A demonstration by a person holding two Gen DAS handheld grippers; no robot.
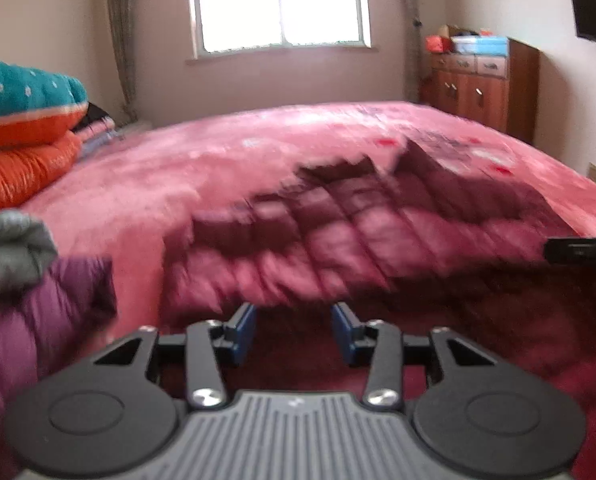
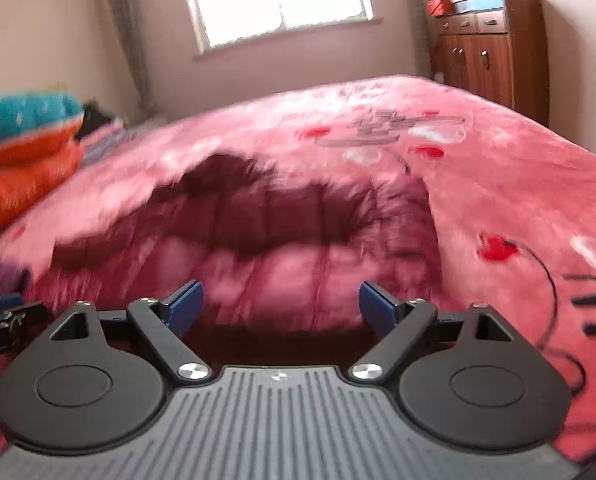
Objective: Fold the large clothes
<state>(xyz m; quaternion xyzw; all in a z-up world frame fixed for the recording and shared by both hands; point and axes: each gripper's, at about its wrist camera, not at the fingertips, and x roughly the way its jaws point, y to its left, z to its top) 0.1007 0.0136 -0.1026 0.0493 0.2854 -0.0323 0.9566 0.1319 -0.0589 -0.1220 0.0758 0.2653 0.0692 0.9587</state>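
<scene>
Right wrist: tongs (image 2: 280, 308) apart, seemingly empty, above blurred maroon jacket (image 2: 298, 240).

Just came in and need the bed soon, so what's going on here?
A person is folding a dark red quilted jacket spread on the pink blanket of the bed. Both the left gripper and the right gripper are open above the jacket, holding nothing. Other folded clothes are stacked at the left.

A home bedroom: a bed (image 2: 518, 184) under a pink blanket, a window (image 1: 278, 4), a wooden cabinet (image 1: 482, 88).
</scene>
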